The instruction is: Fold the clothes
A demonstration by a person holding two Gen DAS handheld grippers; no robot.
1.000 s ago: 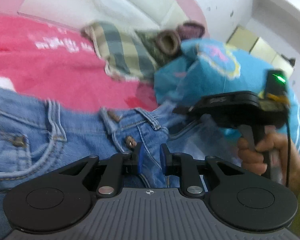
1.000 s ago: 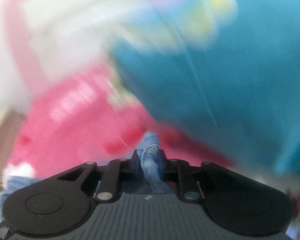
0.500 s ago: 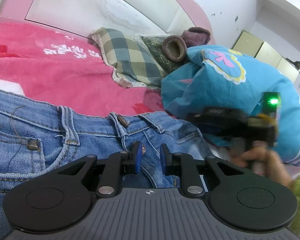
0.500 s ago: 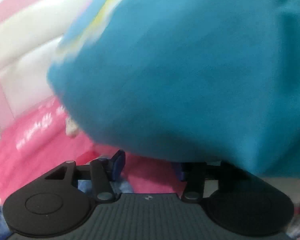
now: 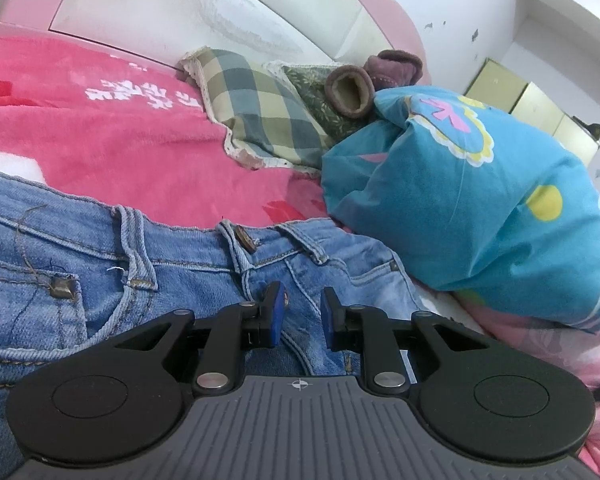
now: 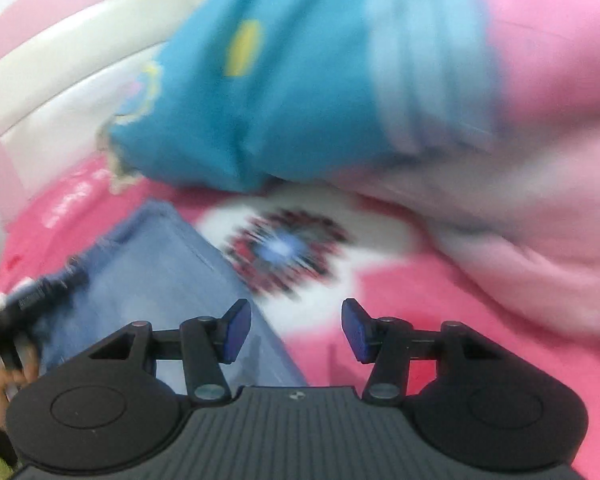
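Observation:
Light blue jeans [image 5: 100, 280] lie flat on the bed with the waistband and brass button towards the headboard. My left gripper [image 5: 300, 314] sits at the fly, just below the waistband, its blue pads close together with denim between them. In the blurred right wrist view the jeans [image 6: 152, 264] show a straight folded edge at the lower left. My right gripper [image 6: 296, 330] hangs open just right of that edge, above the pink blanket, holding nothing. A hand [image 6: 4, 384] holds the left gripper's handle at the far left.
A pink fleece blanket [image 5: 100, 140] covers the bed. A plaid pillow [image 5: 260, 120], brown slippers [image 5: 352, 88] and a bulky blue quilt [image 5: 480, 200] crowd the right side by the white and pink headboard [image 5: 180, 12]. A pale pink quilt [image 6: 520, 200] lies at the right.
My right gripper let go of the jeans, opened, and swung off to the right, leaving the left wrist view. The left gripper has stayed at the fly.

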